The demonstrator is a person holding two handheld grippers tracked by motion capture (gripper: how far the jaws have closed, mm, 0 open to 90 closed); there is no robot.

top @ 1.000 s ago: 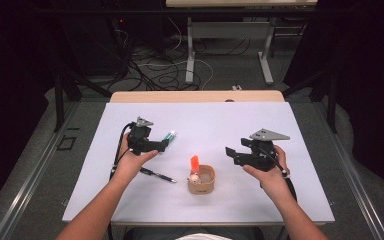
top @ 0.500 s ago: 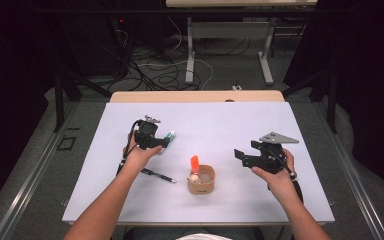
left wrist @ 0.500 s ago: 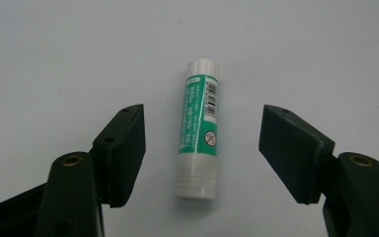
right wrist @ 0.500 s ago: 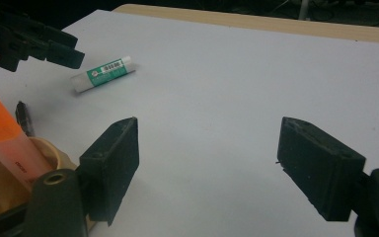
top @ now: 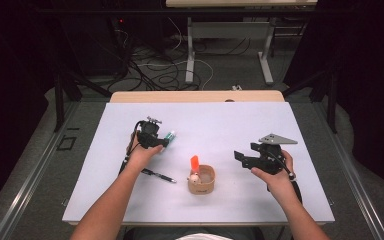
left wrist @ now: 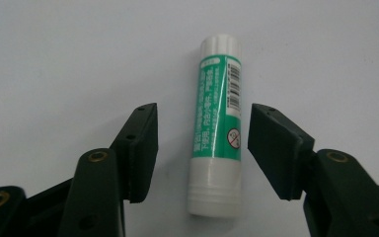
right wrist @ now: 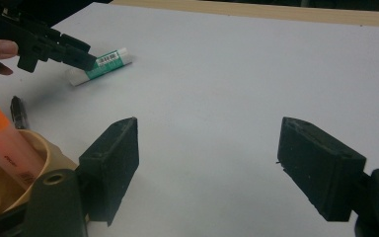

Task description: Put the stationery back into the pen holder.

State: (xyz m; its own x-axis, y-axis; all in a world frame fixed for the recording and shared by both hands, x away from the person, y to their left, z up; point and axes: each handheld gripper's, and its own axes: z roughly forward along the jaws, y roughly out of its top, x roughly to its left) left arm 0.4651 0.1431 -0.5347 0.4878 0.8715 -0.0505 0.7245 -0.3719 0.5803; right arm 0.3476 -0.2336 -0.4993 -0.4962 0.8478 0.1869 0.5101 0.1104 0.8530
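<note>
From above, one glue stick (top: 169, 135) lay on the white table (top: 230, 120) at the left gripper (top: 161, 143), with one pen (top: 158, 175) and one cup (top: 201, 180) nearby (two grippers in all). In the left gripper view, the jaws had just been closing around the stick, not touching. In the right gripper view, the right gripper (right wrist: 227, 168) gaped wide, empty.

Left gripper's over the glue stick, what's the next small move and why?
Probably finish closing the left gripper on the glue stick. The stick lies flat on the white table between the two jaws, and a gap shows on each side, so the pads don't press it yet. The jaws have just been closing.
</note>
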